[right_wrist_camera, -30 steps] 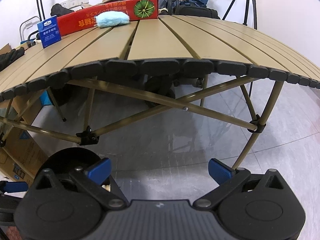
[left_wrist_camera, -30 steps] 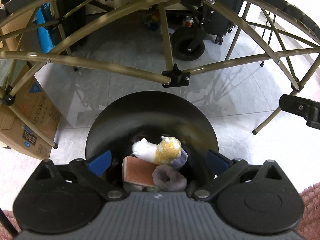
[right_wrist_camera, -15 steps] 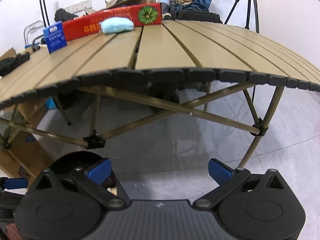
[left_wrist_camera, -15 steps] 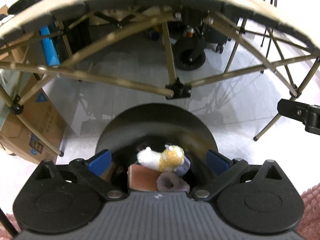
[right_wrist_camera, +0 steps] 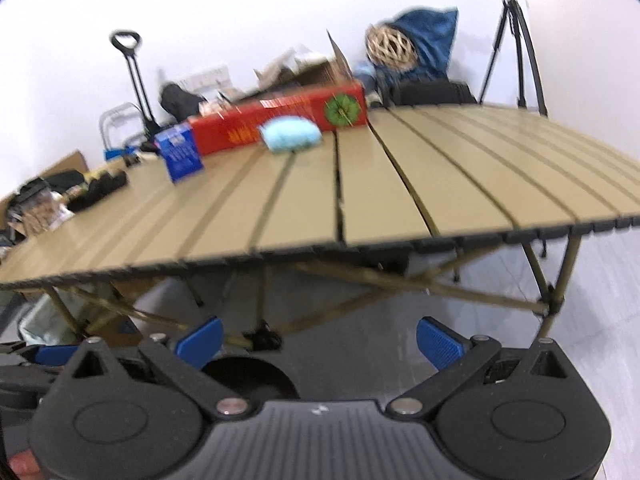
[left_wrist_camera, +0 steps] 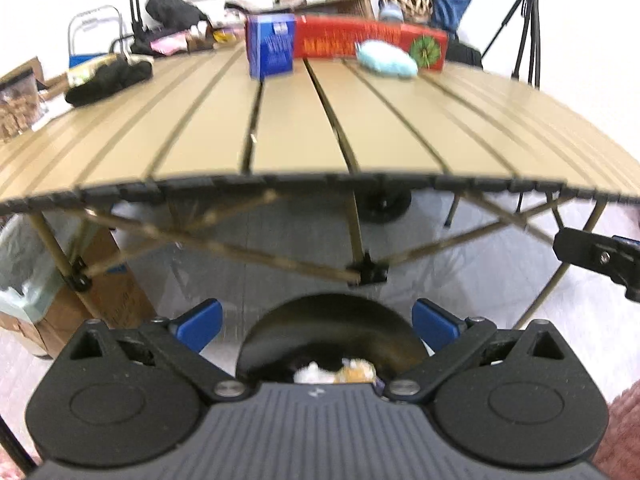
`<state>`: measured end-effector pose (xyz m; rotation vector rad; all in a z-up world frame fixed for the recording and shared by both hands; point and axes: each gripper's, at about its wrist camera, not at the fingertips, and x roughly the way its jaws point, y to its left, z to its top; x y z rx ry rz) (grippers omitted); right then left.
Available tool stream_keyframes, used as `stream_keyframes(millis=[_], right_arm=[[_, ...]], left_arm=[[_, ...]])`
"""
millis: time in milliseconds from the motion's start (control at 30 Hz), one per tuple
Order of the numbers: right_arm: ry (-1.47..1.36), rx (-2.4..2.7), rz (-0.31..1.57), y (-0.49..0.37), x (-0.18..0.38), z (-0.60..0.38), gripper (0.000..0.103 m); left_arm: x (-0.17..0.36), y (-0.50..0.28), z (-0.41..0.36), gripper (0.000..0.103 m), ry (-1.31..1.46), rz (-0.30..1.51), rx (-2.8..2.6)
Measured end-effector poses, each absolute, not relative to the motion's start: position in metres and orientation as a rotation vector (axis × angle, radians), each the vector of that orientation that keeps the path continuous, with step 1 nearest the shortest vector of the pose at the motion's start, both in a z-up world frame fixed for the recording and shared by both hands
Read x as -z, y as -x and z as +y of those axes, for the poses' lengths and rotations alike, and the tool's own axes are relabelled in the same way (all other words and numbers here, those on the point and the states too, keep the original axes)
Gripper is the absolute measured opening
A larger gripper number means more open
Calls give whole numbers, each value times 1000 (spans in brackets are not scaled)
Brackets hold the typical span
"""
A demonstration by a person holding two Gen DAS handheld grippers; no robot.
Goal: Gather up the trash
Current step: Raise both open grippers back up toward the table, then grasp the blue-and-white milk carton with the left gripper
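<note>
1. A tan slatted folding table [left_wrist_camera: 304, 136] fills the middle of both wrist views, its near edge capped in black and its crossed legs standing on a pale glossy floor.
2. A long red box [left_wrist_camera: 368, 42] lies along the far edge of the table, with a smaller blue box [left_wrist_camera: 271, 46] standing upright just to its left.
3. A black round bin [left_wrist_camera: 332, 332] sits on the floor in front of the table's near edge, directly beyond the left gripper [left_wrist_camera: 316, 322]; in the right wrist view the bin shows at the lower left.
4. A dark bundle of cloth [left_wrist_camera: 108, 78] rests at the table's left side.
5. A light blue, soft, crumpled wad [left_wrist_camera: 386, 60] lies on the table at the far side, in front of the red box and touching or nearly touching it.
6. Inside the bin, white and yellow-orange scraps [left_wrist_camera: 336, 372] peek over the gripper body; motion blur hides more detail.
7. The left gripper's blue-tipped fingers are spread wide with nothing between them.
8. The right gripper [right_wrist_camera: 320, 338] likewise has its fingers wide apart and holds nothing.
</note>
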<state>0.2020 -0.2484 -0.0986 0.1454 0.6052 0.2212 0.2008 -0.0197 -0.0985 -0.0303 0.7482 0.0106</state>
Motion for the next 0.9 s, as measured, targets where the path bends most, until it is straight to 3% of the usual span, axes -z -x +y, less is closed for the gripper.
stream_keyframes(millis=[500, 900], right_arm=[[-113, -279, 343, -214, 29, -228, 103], [-115, -250, 280, -272, 3, -213, 103]], left_arm=[[35, -226, -2, 103, 79, 539, -46], [8, -297, 17, 103, 118, 488, -49]])
